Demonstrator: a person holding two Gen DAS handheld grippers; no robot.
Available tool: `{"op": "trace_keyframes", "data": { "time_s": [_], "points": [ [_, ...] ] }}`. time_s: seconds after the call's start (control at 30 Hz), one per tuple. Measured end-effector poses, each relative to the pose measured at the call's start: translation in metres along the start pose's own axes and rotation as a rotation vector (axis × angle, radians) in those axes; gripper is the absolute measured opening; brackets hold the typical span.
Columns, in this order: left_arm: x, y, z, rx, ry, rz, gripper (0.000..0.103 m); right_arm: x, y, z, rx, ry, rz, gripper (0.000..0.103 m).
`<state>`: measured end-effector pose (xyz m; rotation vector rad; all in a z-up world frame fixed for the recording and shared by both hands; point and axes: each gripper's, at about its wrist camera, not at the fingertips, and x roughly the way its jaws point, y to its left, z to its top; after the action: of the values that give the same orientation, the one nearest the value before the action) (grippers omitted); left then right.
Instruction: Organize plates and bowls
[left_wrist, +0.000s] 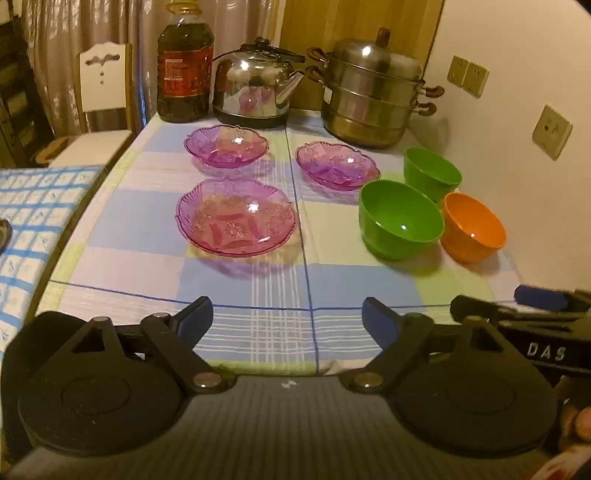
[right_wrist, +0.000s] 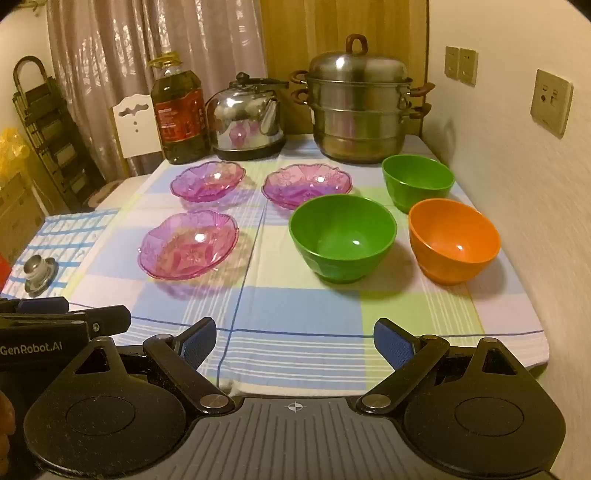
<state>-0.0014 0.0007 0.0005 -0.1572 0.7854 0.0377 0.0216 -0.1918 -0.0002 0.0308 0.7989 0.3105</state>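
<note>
Bowls (right_wrist: 342, 236) crowd the wall (right_wrist: 517, 184); both grippers (right_wrist: 294, 341) gape.

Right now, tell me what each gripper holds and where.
Nothing. The left gripper and right gripper are open and empty, short of the dishes.

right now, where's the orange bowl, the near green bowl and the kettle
orange bowl (right_wrist: 456, 236): right wrist view, on its inner wall.
near green bowl (right_wrist: 341, 230): right wrist view, inside the bowl, near the bottom.
kettle (right_wrist: 245, 118): right wrist view, on its shiny steel body.
</note>
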Motion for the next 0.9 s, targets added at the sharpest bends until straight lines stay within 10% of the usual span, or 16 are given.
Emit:
{"op": "trace_keyframes", "data": {
  "time_s": [0.9],
  "points": [
    [0.006, 0.000, -0.001, -0.002, 0.030, 0.006, 0.082, 0.001, -0.001, -0.001, 0.014, -0.004, 0.013, 0.092]
  ]
}}
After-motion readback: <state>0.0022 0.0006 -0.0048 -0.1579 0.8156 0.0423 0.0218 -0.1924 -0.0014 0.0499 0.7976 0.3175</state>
